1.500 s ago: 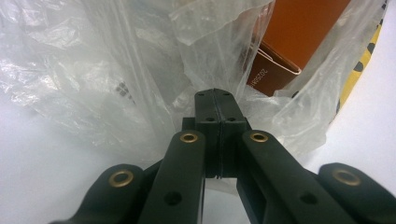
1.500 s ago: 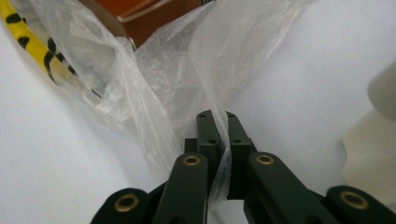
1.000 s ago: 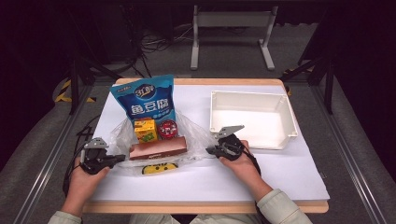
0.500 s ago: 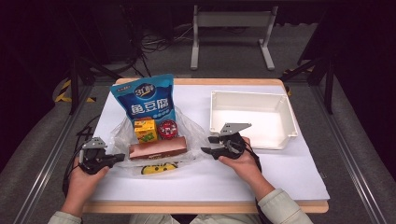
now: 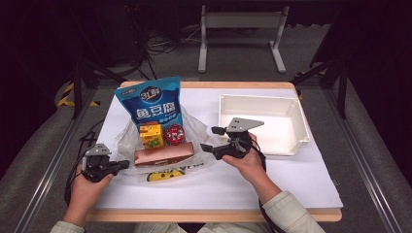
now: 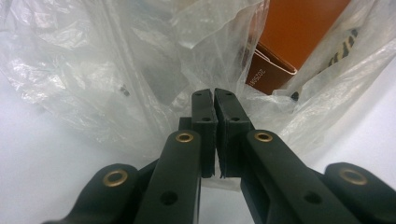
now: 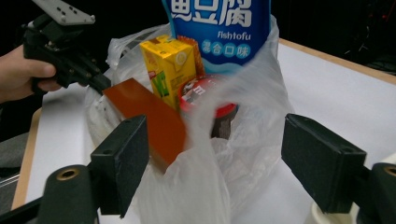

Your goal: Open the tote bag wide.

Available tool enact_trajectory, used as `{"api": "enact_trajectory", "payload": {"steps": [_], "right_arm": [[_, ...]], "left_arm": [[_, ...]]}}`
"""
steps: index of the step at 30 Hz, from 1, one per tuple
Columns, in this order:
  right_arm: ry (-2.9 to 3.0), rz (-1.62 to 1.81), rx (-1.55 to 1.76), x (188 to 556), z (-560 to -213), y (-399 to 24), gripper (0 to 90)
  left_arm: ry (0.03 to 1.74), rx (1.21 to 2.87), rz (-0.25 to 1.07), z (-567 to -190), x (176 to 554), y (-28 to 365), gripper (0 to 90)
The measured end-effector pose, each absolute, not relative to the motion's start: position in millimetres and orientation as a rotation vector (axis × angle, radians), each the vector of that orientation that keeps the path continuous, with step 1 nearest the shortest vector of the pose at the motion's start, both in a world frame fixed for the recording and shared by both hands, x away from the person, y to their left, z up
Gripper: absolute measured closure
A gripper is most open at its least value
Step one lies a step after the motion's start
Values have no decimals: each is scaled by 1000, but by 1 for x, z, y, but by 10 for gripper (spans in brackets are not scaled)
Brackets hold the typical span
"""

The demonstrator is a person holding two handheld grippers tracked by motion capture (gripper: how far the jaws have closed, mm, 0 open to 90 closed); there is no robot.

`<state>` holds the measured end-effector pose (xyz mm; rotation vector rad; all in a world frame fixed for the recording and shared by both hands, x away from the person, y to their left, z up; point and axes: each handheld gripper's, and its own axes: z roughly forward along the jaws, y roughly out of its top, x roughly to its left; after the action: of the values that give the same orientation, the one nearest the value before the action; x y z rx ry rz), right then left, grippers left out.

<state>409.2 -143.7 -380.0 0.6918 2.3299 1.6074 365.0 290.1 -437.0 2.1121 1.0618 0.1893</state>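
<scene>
Left tongs [image 6: 214, 100] clamped on bag [image 6: 116, 70], right tongs [image 7: 215, 158] agape; brown box [image 5: 163, 155] lengthwise left-right.

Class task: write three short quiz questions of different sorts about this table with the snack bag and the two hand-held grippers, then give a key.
1. True or false: the left hand-held gripper pinches the clear plastic bag.
2. What stands on the table right of the bag: A a white tray, B a kettle?
3. Name the yellow item in the bag.

Key: 1 true; its jaws are shut on the film. 2 A. 3 The yellow drink carton, between the blue Fishtofu pouch and the brown box.
</scene>
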Motion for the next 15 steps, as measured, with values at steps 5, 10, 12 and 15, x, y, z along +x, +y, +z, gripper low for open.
{"api": "enact_trajectory", "payload": {"steps": [5,10,12,15], "right_arm": [[2394,1507,740,422,-388,-126,222],[2468,1378,747,425,-406,-115,420],[2495,1328,734,425,-410,-112,545],[2526,1264,720,424,-413,-109,682]], "left_arm": [[1059,2113,188,-437,365,290,869],[1057,2113,189,-437,365,291,869],[1059,2112,188,-437,365,291,869],[1058,2112,188,-438,365,290,869]]}}
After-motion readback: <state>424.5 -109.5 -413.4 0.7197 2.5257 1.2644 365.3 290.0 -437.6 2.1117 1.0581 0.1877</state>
